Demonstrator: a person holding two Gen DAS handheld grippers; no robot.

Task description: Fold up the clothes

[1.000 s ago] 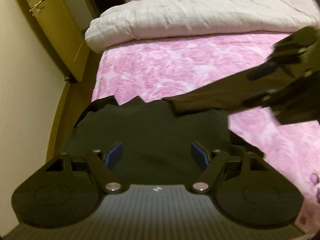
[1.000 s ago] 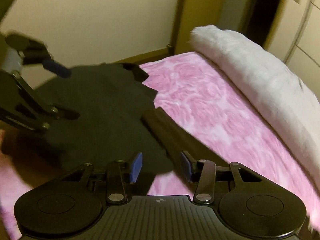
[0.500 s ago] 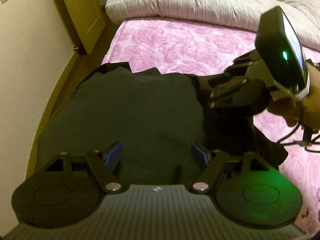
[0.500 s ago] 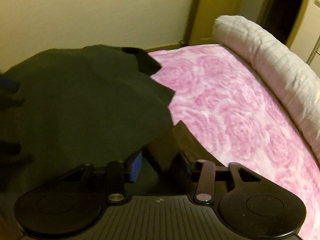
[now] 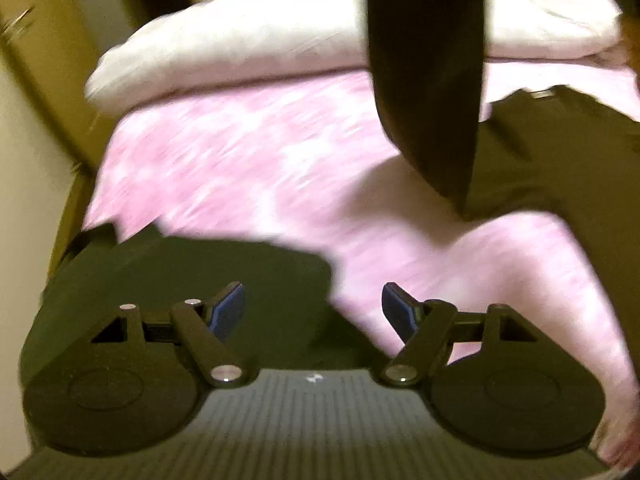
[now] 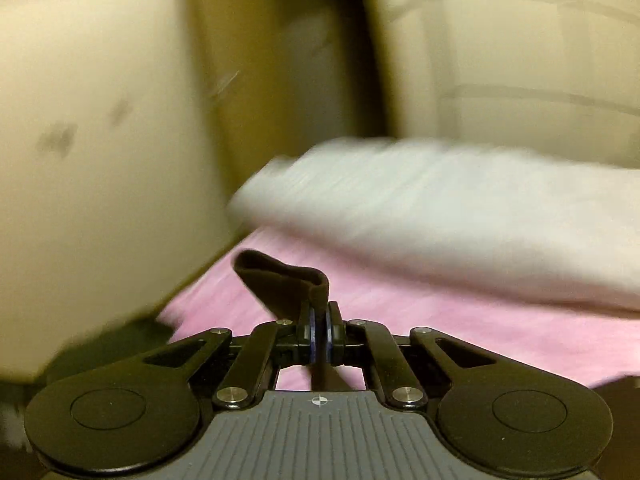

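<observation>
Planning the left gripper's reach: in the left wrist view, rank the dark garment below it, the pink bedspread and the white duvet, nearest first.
1. Dark garment, right under the left gripper, lower left.
2. Pink bedspread, mid-frame beyond it.
3. White duvet, rolled along the far edge.

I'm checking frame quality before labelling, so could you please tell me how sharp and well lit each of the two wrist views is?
Left wrist view: the pink bedsheet is streaked by motion blur, the left gripper stays sharp, the light is warm and dim. Right wrist view: the wall and the white duvet are heavily smeared, while the right gripper and the dark garment pinched in it stay crisp; fisheye bending in both.
</observation>
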